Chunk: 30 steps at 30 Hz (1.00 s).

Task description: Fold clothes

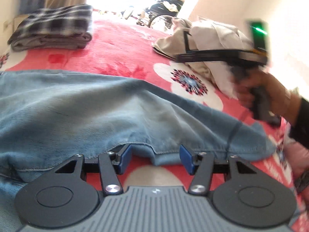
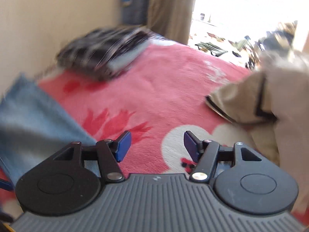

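— Denim garment (image 1: 96, 112) lies spread along the bed's (image 1: 123, 44) near edge; my left tool (image 1: 155, 157) gapes, hem between its pads, ungripped.
— Right tool (image 2: 157, 145)?
— Open, empty. Closing shallow could drop the hem.

A faded light-blue denim garment (image 1: 81, 112) is spread on a plush pink blanket (image 1: 123, 44) printed with red leaves and white flowers with dark, red-flecked centres. A folded black-and-white plaid cloth (image 1: 56, 22) is stacked on grey fabric. A crumpled beige garment (image 2: 270, 96) is trimmed in black.
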Motion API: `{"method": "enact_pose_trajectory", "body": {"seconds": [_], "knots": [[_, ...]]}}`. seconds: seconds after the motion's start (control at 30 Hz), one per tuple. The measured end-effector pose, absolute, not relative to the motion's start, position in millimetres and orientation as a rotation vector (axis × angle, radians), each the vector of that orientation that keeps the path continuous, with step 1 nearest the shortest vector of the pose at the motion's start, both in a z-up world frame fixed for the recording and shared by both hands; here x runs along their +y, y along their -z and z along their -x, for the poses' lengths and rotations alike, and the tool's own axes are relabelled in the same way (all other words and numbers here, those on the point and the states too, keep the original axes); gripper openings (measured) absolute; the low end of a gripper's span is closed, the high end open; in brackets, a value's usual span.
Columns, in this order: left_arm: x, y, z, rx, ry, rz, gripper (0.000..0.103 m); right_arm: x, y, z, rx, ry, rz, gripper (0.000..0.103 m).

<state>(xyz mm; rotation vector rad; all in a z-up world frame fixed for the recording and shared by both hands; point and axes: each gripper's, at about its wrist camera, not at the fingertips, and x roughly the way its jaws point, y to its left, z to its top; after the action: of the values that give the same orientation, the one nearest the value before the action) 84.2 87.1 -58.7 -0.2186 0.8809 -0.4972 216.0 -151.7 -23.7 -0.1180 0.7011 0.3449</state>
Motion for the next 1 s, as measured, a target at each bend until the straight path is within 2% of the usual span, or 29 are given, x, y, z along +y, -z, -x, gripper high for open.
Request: {"method": "enact_pose_trajectory", "body": {"seconds": [0.23, 0.4, 0.5, 0.6, 0.9, 0.93, 1.0], "knots": [[66.1, 55.9, -88.6, 0.859, 0.546, 0.161, 0.056, -308.1, 6.0, -147.9, 0.754, -0.102, -0.015, 0.060], [23.0, 63.2, -86.8, 0.860, 0.584, 0.020, 0.056, -411.0, 28.9, -95.6, 0.855, 0.145, -0.119, 0.060], [-1.0, 72.2, -85.3, 0.865, 0.591, -0.048, 0.056, -454.4, 53.0, -75.1, 0.929, 0.221, -0.283, 0.060], [-18.5, 80.6, -83.2, 0.871, 0.577, -0.103, 0.055, -472.7, 76.1, -68.9, 0.964, 0.236, -0.425, 0.060], [-40.3, 93.2, -76.3, 0.841, 0.541, -0.216, 0.057, -487.8, 105.9, -72.7, 0.949, 0.245, -0.522, 0.065], [-40.7, 93.4, -76.1, 0.839, 0.538, -0.217, 0.057, -483.3, 105.3, -73.3, 0.960, 0.219, -0.503, 0.063], [-41.4, 94.3, -76.2, 0.835, 0.534, -0.215, 0.057, -466.2, 102.8, -72.5, 0.986, 0.175, -0.428, 0.048]]}}
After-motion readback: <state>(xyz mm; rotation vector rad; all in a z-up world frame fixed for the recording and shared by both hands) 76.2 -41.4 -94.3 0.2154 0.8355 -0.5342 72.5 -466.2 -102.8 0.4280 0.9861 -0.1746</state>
